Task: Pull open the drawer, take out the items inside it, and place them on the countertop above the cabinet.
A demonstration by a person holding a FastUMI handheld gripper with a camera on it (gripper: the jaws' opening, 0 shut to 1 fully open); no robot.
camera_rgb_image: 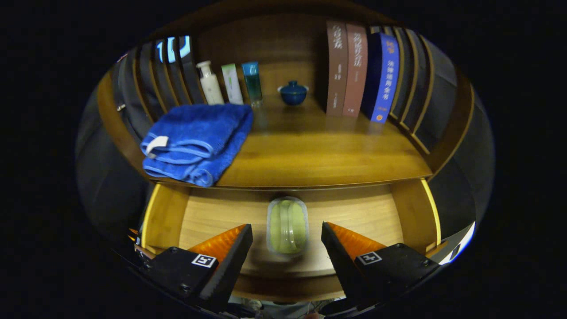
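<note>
Your claw (287, 241) stands released above the open drawer (425, 208), fingers apart on either side of a clear box (287, 226). On the table (319, 155) beyond lies a folded blue towel (195, 141).

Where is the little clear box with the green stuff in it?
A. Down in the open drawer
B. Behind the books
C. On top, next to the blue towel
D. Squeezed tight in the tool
A. The clear box lies on the floor of the open drawer, below the countertop, between the spread fingers of the tool, which do not touch it.
</note>
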